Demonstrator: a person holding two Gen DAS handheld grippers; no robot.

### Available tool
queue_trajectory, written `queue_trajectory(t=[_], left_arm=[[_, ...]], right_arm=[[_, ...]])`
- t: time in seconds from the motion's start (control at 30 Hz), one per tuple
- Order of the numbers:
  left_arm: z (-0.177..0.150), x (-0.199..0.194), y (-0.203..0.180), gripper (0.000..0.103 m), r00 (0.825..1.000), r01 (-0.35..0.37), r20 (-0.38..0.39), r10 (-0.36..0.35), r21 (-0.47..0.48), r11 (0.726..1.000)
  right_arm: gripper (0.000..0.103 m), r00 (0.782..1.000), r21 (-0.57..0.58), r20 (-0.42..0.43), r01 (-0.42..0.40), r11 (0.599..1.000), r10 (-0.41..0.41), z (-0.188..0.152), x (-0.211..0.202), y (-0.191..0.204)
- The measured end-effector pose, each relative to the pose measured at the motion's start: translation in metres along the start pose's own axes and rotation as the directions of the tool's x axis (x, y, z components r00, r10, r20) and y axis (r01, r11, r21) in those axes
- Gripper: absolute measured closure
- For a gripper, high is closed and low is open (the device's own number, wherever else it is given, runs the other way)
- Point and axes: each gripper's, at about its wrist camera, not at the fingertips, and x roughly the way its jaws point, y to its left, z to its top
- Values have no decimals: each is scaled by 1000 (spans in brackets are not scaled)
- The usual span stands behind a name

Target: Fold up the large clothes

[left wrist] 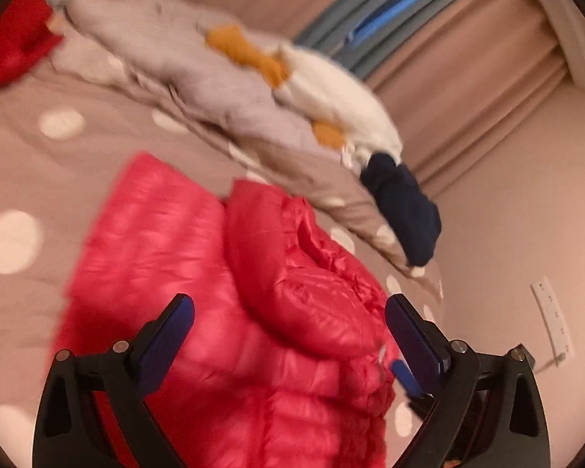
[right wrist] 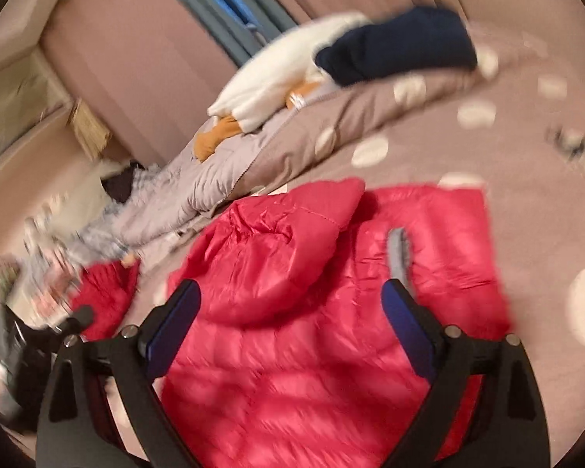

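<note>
A red quilted puffer jacket (left wrist: 222, 312) lies flat on a bed with a dotted pinkish cover (left wrist: 27, 163), its hood folded onto its back. My left gripper (left wrist: 289, 310) hovers over the jacket, open, with nothing pressed between the blue pads. In the right wrist view the same jacket (right wrist: 292, 370) fills the lower middle with the hood (right wrist: 277, 257) on top. My right gripper (right wrist: 291, 298) is open above it and grips nothing. Both views are blurred.
A row of other clothes lies along the bed: a grey padded garment (left wrist: 199, 78), a white one (left wrist: 331, 93), mustard pieces (left wrist: 245, 52) and a dark navy item (left wrist: 405, 210). Another red garment (right wrist: 105, 296) lies at left. A wall with curtains (left wrist: 468, 58) stands behind.
</note>
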Motion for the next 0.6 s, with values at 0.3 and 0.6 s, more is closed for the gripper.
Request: queue_trajectory(t=[0.3,0.6], left_arm=[[9,82,17,72,996,-77,-53,75,-46,996],[-39,17,-8,84,969,-242,89,230,176,954]], right_arm=[[88,999,82,-39,25,996,-22,8,66,-14],[95,1000,-139,12,14,990,-13,-10,13,15]])
